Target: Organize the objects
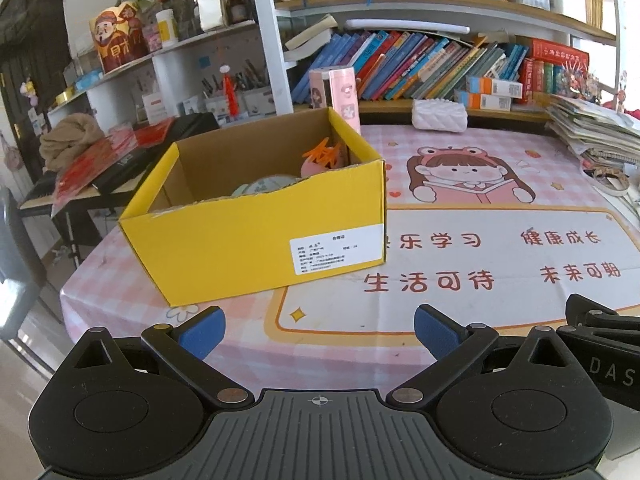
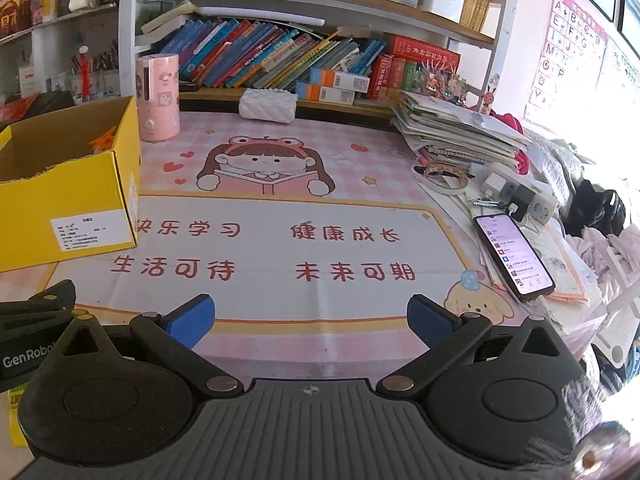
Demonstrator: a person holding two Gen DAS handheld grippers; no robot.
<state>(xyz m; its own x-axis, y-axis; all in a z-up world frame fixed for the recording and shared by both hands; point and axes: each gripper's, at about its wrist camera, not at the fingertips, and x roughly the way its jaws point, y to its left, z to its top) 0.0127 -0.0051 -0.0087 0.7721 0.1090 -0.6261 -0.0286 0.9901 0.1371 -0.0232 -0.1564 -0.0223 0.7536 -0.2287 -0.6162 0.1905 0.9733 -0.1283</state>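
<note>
Left gripper (image 1: 320, 330): standing wide open, holding nothing, hovering over the near edge of the table mat (image 1: 460, 320). Blue fingertip pads (image 1: 202, 330) showing a fine pebbled texture on matte black linkage arms. Right gripper (image 2: 310, 320): likewise spread open and empty, its pads (image 2: 192, 318) of the same dimpled blue rubber.

Lying flat beneath both: smooth printed mat, pink gingham border, cartoon girl reading, red characters.

Sitting on the mat's left part, just ahead of the left gripper: rectangular yellow cardboard box (image 1: 256, 232), open-topped, front rim torn ragged, raw brown inside, white label on the front face. Resting inside, partly hidden by the wall: orange spiky item (image 1: 324, 152), a pink rounded piece beneath it, a pale round item (image 1: 264, 186); exact nature not determinable.

Standing upright just behind the box: pink cylindrical container (image 2: 157, 96). Lying further back by the bookshelf: white quilted pouch (image 2: 268, 105).

Lying at the right: stacked papers (image 2: 456, 132), tape rings (image 2: 444, 178), lit smartphone (image 2: 514, 256).
</note>
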